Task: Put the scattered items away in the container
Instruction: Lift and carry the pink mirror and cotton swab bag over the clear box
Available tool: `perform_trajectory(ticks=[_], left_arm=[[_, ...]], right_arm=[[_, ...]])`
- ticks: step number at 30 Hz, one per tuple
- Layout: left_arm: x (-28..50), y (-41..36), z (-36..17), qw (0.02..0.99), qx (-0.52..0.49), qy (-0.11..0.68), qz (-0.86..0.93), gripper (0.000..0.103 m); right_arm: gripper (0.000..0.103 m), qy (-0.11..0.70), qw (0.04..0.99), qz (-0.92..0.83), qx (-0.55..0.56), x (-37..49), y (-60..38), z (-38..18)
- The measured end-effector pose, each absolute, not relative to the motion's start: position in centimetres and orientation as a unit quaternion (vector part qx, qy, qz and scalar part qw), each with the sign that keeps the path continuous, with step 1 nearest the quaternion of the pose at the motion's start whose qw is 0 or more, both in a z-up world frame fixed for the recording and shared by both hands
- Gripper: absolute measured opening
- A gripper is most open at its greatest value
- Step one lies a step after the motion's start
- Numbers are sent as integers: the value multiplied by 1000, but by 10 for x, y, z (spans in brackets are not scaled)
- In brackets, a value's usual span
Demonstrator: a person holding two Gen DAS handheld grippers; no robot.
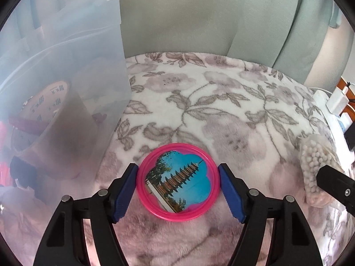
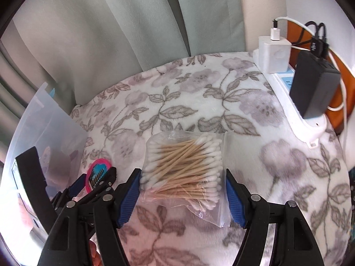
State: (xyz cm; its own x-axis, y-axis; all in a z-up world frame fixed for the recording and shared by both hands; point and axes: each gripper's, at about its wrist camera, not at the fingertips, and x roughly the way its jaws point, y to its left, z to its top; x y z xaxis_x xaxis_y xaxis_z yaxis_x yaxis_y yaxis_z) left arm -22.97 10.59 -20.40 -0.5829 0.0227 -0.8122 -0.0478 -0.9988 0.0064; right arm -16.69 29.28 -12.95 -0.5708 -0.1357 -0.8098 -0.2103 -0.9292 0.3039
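Only the left wrist view shows the left hand-held gripper (image 1: pixel 178 189) spread around the pink round mirror (image 1: pixel 178 182). Only the right view shows the right hand-held gripper (image 2: pixel 183 196) spread around the cotton-swab bag (image 2: pixel 184 170)

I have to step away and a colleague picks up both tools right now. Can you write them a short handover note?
Left tool: open, fingers either side of the pink round mirror, which lies flat on the floral blanket; not gripped yet.
Right tool: open, straddling the bag of cotton swabs on the blanket; not gripped yet.
Clear plastic container stands to the left, with some items already inside.
Left to do: close on the mirror and on the swabs, lift each and put them in the container.
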Motion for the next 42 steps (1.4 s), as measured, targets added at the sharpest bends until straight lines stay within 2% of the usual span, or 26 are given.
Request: perform_trajectory(ticks=[13, 28, 42], left_arm=[[-197, 114, -175, 66, -463, -1, 884, 74], [-127, 104, -34, 93, -341, -24, 935, 74], [-75, 81, 41, 105, -245, -49, 963, 74]], right_arm=[[74, 189, 15, 879, -437, -116, 279, -89], [74, 193, 8, 921, -339, -55, 274, 4], [74, 169, -11, 949, -265, -6, 246, 74]])
